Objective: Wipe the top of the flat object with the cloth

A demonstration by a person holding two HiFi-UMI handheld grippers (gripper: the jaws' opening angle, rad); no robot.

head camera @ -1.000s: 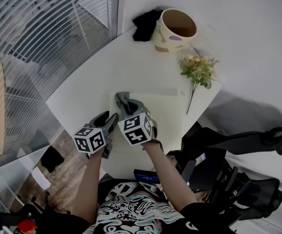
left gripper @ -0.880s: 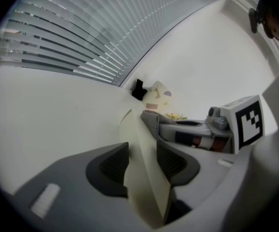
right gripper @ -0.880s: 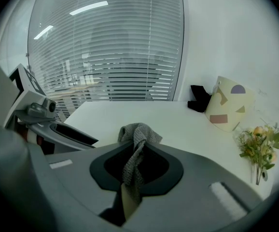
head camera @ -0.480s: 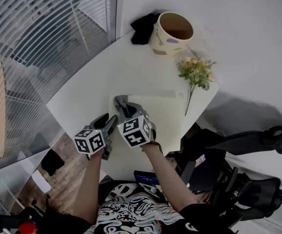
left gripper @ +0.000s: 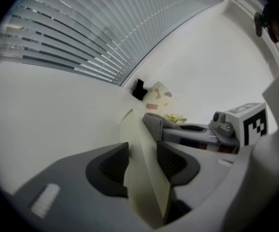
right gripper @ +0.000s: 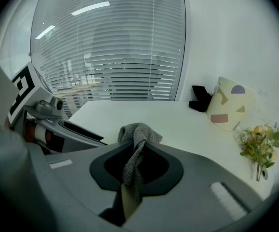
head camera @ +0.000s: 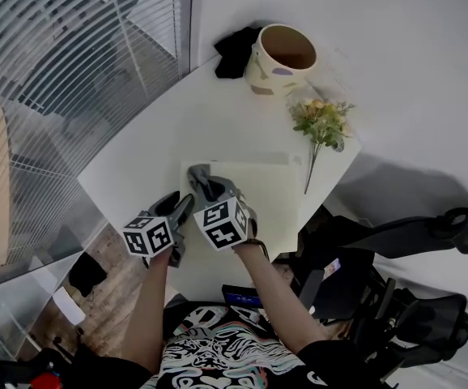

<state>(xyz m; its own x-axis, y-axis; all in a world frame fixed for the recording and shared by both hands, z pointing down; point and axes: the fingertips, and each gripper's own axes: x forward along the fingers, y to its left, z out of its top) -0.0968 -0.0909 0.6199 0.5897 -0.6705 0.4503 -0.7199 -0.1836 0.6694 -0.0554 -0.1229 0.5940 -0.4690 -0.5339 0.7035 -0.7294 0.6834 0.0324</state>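
A pale cream flat object (head camera: 270, 197), thin like a sheet or board, lies on a white desk (head camera: 177, 112) at the edge nearest the person. Its near left edge runs up between the jaws of the left tongs (head camera: 182, 211), which are clenched on it and pin it in place. A grey knitted cloth (right gripper: 135, 138) is grasped in the right tongs (head camera: 208, 188), whose jaws are closed on its middle so that a bunched end sticks out past the tips. In the head view the cloth sits over the sheet's far left corner, just beside the left tongs; whether it presses on the surface cannot be told.

The wiping looks to be at or near its start. To do it well, the left tongs should keep their hold so the light sheet does not slide or lift. The right tongs should tilt down until the cloth, not the hard jaw tips, meets the surface. Strokes should then run across toward the right edge in overlapping passes, away from the pinned side so the sheet is not buckled.

Farther back on the desk, well apart from the sheet, lies a small bunch of yellow flowers (head camera: 321, 121). Beyond it stands a cream pot (head camera: 278, 55) with coloured shapes, and a dark object (head camera: 232, 49) just behind that. Slatted blinds (head camera: 72, 71) over glass close the left side of the room. A plain white wall is behind, and a dark office chair (head camera: 412, 233) stands to the right.
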